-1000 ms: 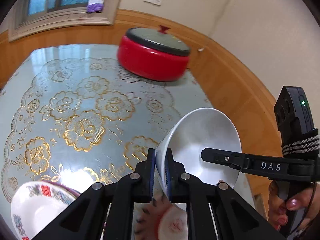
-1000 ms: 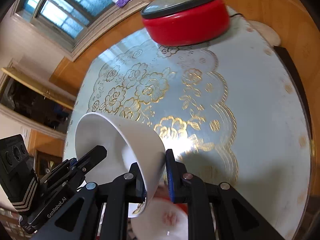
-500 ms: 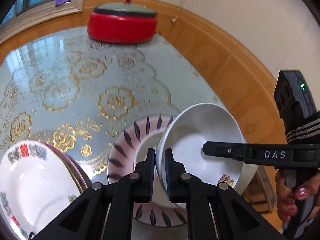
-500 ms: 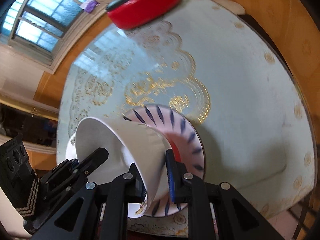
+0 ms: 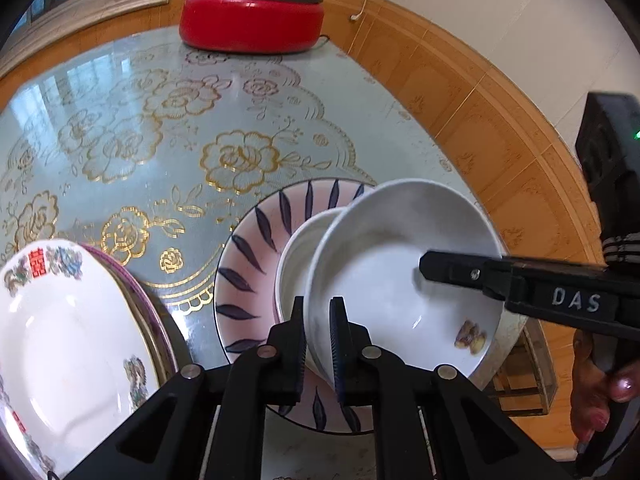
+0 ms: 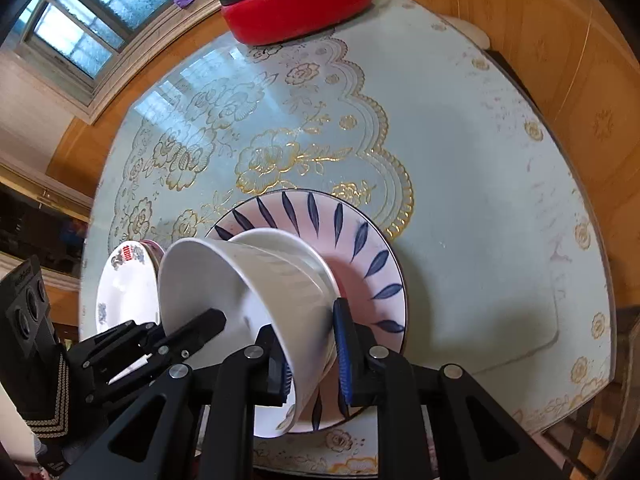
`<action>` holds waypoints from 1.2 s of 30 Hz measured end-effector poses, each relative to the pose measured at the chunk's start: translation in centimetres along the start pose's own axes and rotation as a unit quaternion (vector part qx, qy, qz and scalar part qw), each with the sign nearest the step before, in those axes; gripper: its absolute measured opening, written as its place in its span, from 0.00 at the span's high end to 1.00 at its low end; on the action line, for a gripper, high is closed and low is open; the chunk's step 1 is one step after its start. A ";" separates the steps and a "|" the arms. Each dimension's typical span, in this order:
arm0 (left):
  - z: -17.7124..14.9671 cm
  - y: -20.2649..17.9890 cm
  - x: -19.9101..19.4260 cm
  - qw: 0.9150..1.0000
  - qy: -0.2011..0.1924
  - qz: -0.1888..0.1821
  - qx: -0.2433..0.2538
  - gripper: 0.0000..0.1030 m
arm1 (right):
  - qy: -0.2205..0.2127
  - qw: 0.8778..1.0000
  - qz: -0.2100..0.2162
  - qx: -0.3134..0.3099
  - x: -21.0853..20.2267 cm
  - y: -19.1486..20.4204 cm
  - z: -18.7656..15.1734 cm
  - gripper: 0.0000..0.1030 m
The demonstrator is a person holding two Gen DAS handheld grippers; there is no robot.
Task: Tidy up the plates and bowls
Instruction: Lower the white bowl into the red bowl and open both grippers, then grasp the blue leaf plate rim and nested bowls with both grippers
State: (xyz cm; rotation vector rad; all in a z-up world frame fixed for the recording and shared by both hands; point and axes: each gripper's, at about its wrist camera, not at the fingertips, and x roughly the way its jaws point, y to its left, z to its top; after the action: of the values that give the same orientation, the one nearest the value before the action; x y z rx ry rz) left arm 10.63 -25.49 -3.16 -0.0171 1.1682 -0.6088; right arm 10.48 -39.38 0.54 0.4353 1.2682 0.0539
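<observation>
Two bowls are nearly nested: both tongs, left gripper (image 5: 318, 340) and right gripper (image 6: 310, 354), pinch the upper white bowl's (image 5: 404, 276) rim, tilted into the lower bowl (image 5: 298, 264) on the leaf-striped plate (image 5: 256, 264); jaws just easing apart; floral plates (image 5: 60, 328) wait at left

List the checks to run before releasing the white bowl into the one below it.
1. Left gripper on the white bowl: ok, pads clamp the rim.
2. Right gripper on the opposite rim: ok, rim between its pads.
3. Target ready: ok, the lower bowl sits on the pink plate.
4. Held bowl level: not ok, it is tilted, only partly inside the lower bowl.
5. Held bowl clean: cannot tell, the brown mark inside may be a scrap or a print.
6. Floral plate clear of the stack: ok, it lies apart.
</observation>
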 end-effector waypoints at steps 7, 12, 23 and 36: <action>0.0 -0.1 -0.3 1.000 -0.012 0.015 0.003 0.85 | -0.024 0.998 -0.032 -0.039 -0.1 1.4 0.3 0.81; -0.1 -0.1 -0.6 1.000 -0.011 0.013 -0.002 0.83 | -0.027 0.999 -0.018 -0.031 -0.5 1.0 0.3 0.81; 0.3 0.4 -3.2 0.998 -0.052 -0.012 -0.029 0.41 | -0.024 1.000 0.001 0.013 -0.4 -0.5 -0.8 0.81; -0.3 0.4 -1.9 1.000 -0.003 -0.002 0.003 0.65 | 0.014 0.998 0.028 0.054 1.2 -1.3 -2.9 0.77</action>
State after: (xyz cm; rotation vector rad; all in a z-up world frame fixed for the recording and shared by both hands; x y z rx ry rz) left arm 10.07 -24.22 -1.75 -0.0153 1.1610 -0.6162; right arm 7.87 -39.38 -1.63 0.5658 1.2909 0.0388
